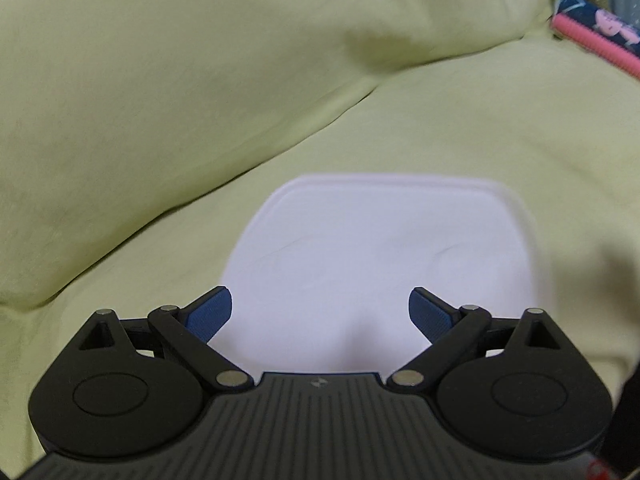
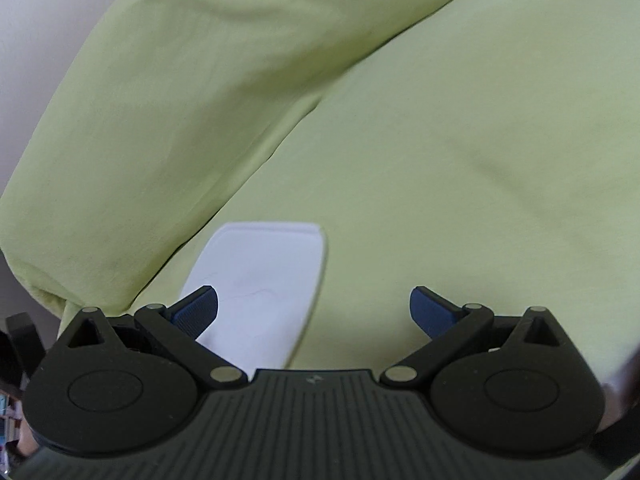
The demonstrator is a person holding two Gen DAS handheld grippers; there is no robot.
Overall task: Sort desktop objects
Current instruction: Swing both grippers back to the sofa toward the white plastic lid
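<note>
Left wrist view: we see the left gripper [image 1: 320, 312] with jaws spread wide, empty, over a flat white rounded-rectangle patch [image 1: 380, 248] on pale green fabric [image 1: 160, 100]; pink ribbed cord [image 1: 592, 42] far right. Right wrist view: the right gripper [image 2: 314, 310] is also wide apart, empty; same patch [image 2: 260, 280] near left fingertip.
</note>
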